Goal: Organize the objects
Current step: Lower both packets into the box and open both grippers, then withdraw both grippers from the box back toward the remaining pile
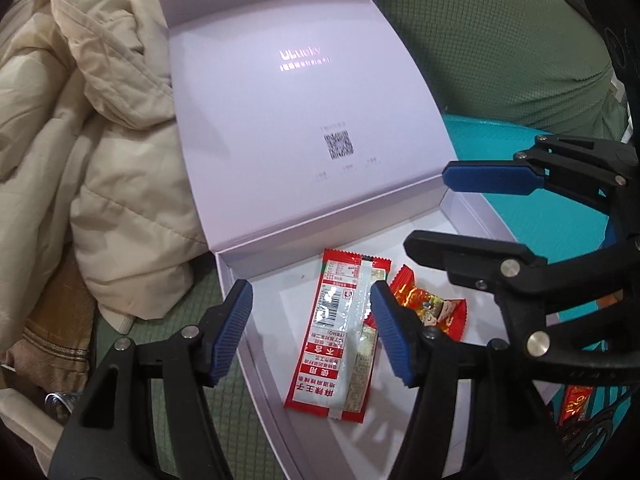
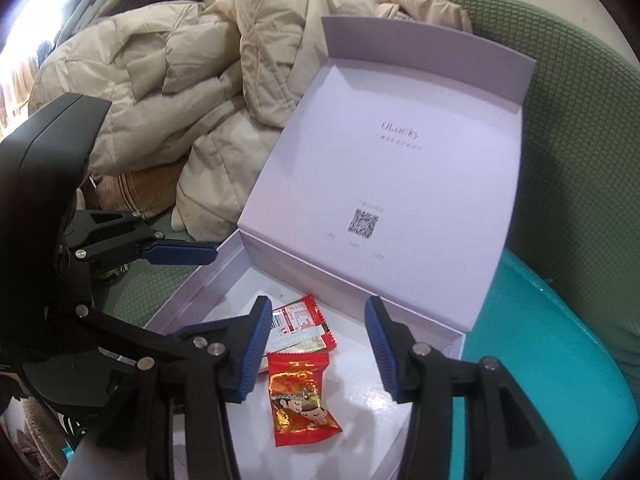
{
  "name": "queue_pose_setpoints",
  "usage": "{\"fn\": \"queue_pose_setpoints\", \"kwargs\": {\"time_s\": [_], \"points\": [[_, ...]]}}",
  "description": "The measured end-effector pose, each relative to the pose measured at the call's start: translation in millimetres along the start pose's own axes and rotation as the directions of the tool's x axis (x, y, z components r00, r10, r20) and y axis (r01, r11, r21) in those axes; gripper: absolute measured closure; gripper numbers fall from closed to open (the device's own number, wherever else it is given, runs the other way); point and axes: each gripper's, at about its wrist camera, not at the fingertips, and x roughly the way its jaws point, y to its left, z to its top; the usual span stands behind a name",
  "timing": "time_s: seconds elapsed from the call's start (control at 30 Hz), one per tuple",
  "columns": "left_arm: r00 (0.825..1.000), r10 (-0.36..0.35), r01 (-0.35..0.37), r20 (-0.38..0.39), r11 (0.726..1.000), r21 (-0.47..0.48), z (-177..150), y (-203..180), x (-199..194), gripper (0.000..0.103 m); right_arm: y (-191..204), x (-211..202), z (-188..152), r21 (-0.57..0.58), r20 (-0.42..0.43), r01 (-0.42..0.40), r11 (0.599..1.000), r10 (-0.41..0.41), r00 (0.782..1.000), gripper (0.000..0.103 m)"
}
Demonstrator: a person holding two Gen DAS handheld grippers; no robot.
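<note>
Snacks are lying inside an open white box (image 1: 256, 360): a long red packet (image 1: 340, 340) flat on the floor, a small red candy (image 2: 300, 396) beside it, apparently gathered there for tidying. Left gripper (image 1: 312, 328) and right gripper (image 2: 316, 352) are hovering above, both released, grasping nothing, over a green couch (image 2: 580, 160)

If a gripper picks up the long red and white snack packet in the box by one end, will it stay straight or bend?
The long snack packet looks like thin, glossy film lying flat in the box, so it probably droops and may slip between pads. It seems light and unlikely to roll.
</note>
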Motion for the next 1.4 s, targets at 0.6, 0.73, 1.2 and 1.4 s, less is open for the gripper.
{"fn": "queue_pose_setpoints", "kwargs": {"time_s": [0.6,0.73,1.2,1.4], "points": [[0.997,0.044,-0.04,0.066,0.998,-0.056,-2.2,-5.0,-51.9,0.036,12.1,-52.9,1.7,0.009,0.027,0.129,0.992,-0.129,0.991,0.043],[0.995,0.044,-0.038,0.09,0.997,-0.065,-3.2,-5.0,-71.8,0.035,14.9,-68.3,3.9,0.01,0.042,0.14,0.99,-0.141,0.989,0.038],[0.987,0.063,-0.055,0.148,0.997,-0.055,-25.5,-21.6,-130.7,0.031,31.1,-125.6,-5.1,0.037,0.085,0.168,0.985,-0.171,0.982,0.036],[0.981,0.059,-0.052,0.183,0.998,-0.044,-41.0,-35.9,-156.8,0.028,42.5,-151.0,-19.8,0.046,0.098,0.18,0.983,-0.184,0.978,0.035]]}}
